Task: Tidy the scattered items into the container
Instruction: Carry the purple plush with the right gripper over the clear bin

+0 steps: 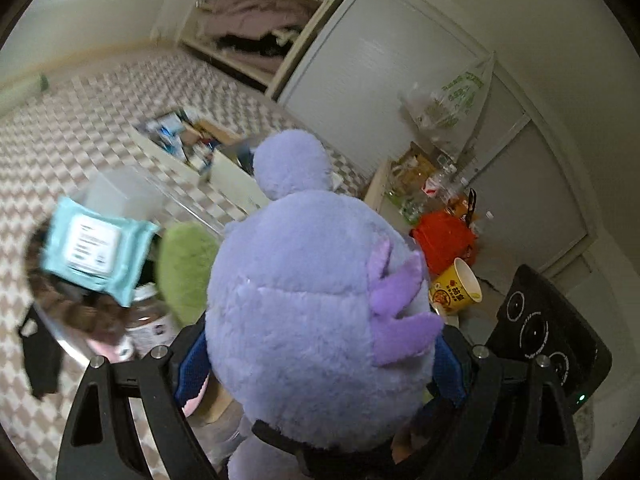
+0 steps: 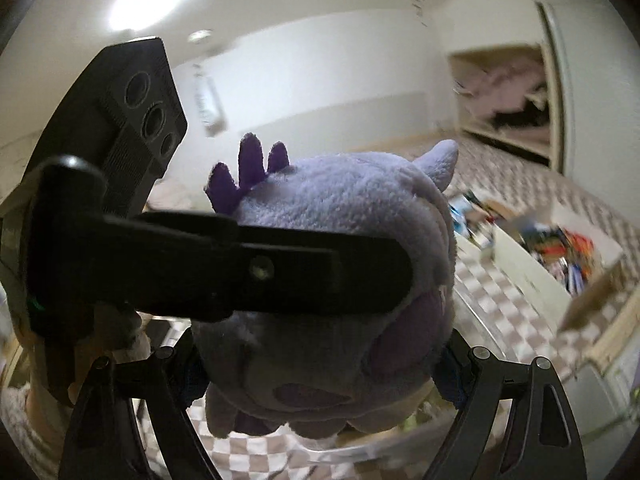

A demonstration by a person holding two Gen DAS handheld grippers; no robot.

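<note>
Fuzzy matt cloth purple plush toy (image 1: 312,288); glossy plastic wipes pack (image 1: 94,246); printed paper cup (image 1: 456,288).

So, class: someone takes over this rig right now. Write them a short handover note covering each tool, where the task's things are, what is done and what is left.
Left tool: shut on the purple plush toy, gripping its body from both sides.
Right tool: also shut on the same plush; the left tool's finger crosses in front of it.
Plush is held in the air by both tools.
Below on the left: round metal bowl holding a blue wipes pack, a jar and a green plush.
Left: lower the purple plush into the bowl and release. A yellow noodle cup lies outside the bowl.
</note>
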